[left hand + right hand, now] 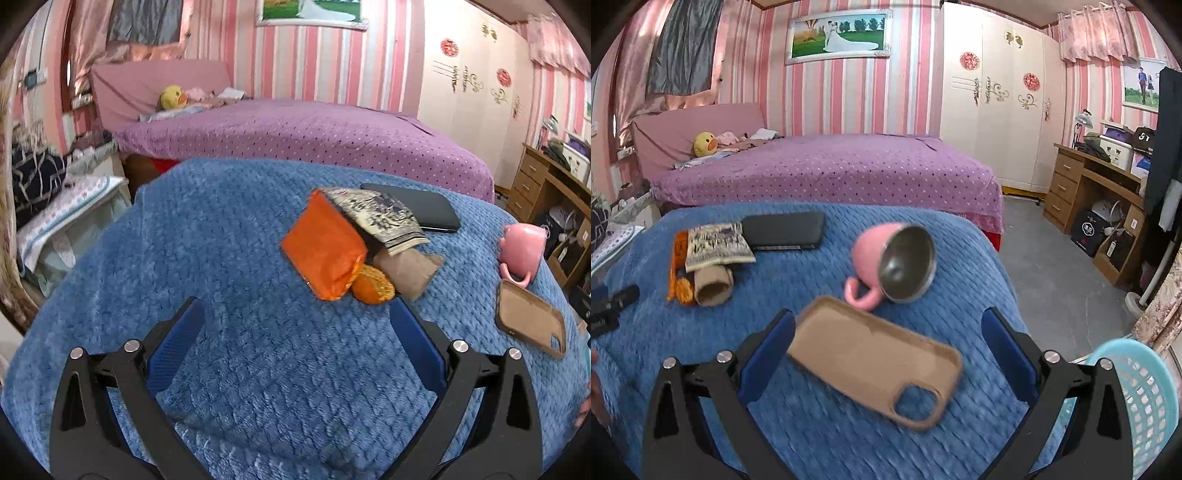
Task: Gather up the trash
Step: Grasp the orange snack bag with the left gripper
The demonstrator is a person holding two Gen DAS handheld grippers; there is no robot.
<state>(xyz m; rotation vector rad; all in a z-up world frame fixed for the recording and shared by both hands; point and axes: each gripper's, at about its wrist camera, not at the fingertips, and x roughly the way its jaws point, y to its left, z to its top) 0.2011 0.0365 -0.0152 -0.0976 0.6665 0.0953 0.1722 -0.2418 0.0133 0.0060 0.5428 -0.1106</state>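
Left gripper (295,314): jaws spread wide, nothing between them, over blue blanket (229,229); its right fingertip sits just below the trash pile, i.e. orange packet (323,247), printed wrapper (380,216), cardboard tube (408,271) and orange peel (373,284), all touching. Black phone (417,208) lies just behind the pile. Right gripper (888,328): jaws likewise apart, w/ tan phone case (875,360) lying flat between them. Pink mug (882,258) tipped on its side just beyond the case. Light-blue basket (1141,402) at lower right, off the blanket edge.
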